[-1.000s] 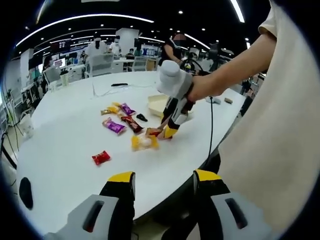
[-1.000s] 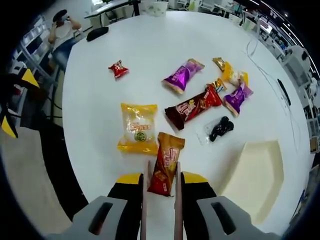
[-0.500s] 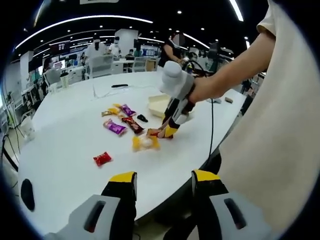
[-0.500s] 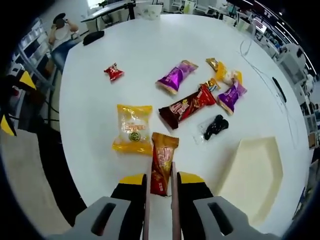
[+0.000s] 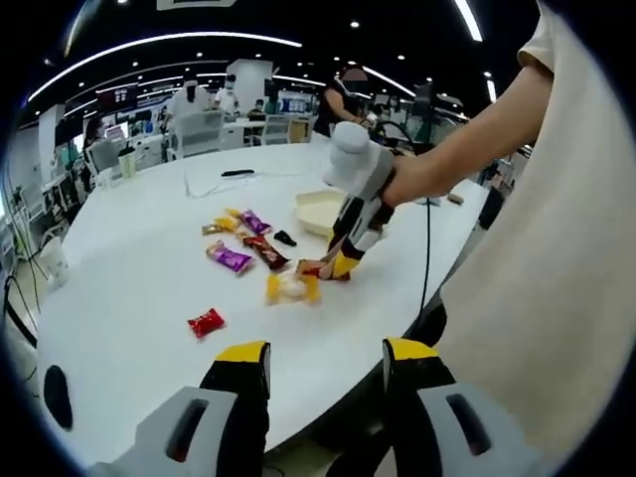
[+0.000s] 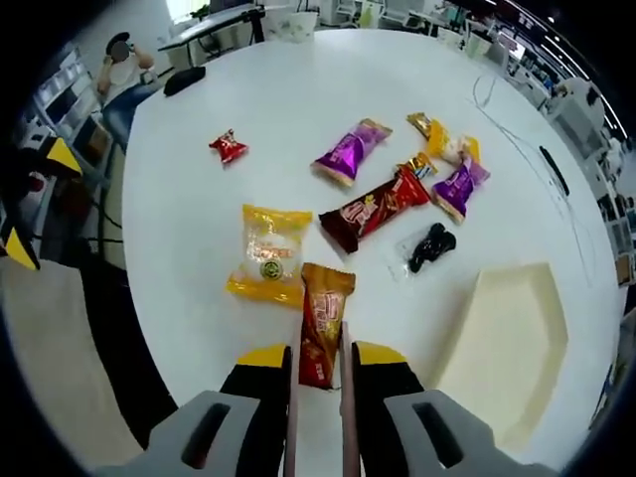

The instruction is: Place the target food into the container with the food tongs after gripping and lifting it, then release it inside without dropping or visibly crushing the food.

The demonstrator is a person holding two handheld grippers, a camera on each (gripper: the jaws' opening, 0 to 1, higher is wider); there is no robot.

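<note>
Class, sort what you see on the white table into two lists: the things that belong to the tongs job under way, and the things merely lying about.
Part of the job:
- right gripper with metal tongs
- orange-brown snack packet between the tongs
- cream container

Lying about:
- yellow packet
- purple packets
- dark red bar
- small red packet
- clear packet of dark food

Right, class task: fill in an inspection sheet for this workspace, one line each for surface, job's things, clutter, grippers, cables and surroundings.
Surface: round white table.
Job's things: orange-brown snack packet between the tongs; cream container to its right, nothing seen inside.
Clutter: yellow packet, red-brown packet, two purple packets, small red packet, clear packet with dark contents.
Grippers: right gripper closed on the tongs, which pinch the packet; left gripper open, off the table edge.
Cables: thin cable across the far tabletop.
Surroundings: open office, people at desks.
</note>
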